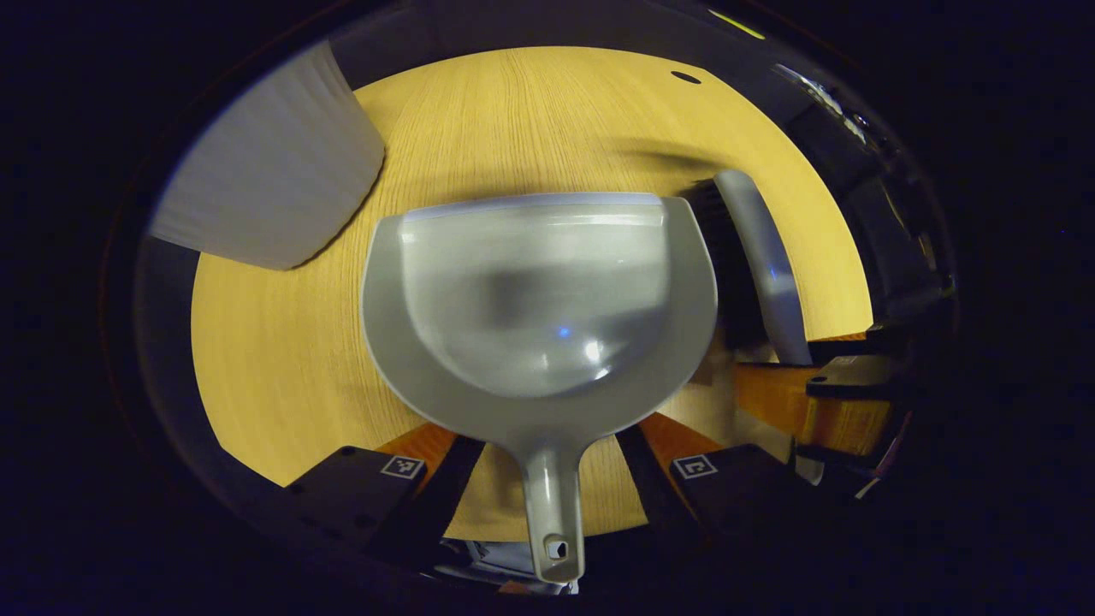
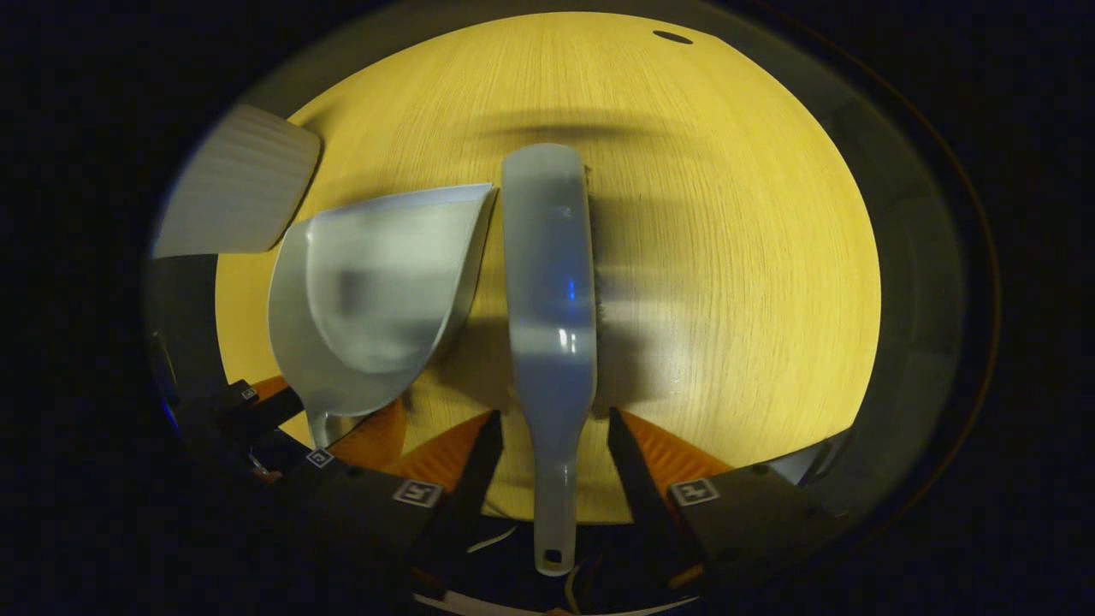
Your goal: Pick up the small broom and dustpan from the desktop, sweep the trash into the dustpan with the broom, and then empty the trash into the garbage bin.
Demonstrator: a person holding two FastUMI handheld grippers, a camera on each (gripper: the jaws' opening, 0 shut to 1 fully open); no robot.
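**Both handles straddled, neither one pinched**

Nearest in the left gripper view: left gripper (image 1: 547, 466) spread wide, fingers flanking the dustpan handle (image 1: 552, 513) with clear daylight either side. Same story in the right gripper view: right gripper (image 2: 547, 462) spread, broom handle (image 2: 550, 505) running down the middle of the gap, no contact visible on either side.

Just beyond, dustpan (image 1: 539, 299) lying flat on the wooden desktop (image 1: 282, 342), mouth pointing away. Broom (image 2: 549, 274) alongside it, on its right, nearly touching its side near the lip, dark bristles peeking out on the far flank. Off to the far left, a pale ribbed shape (image 1: 265, 171), possibly the garbage bin, hard to say. No trash to be made out on the wood.

Risks from here, as a judgement: closing off-centre could skid a slim handle sideways instead of seizing it. Smooth plastic, long lever ahead of the grip, so likely twisting or drooping on lift-off. Tools so close together: nudging one could knock the other. Soft, blurred frames too, so alignment not certain.
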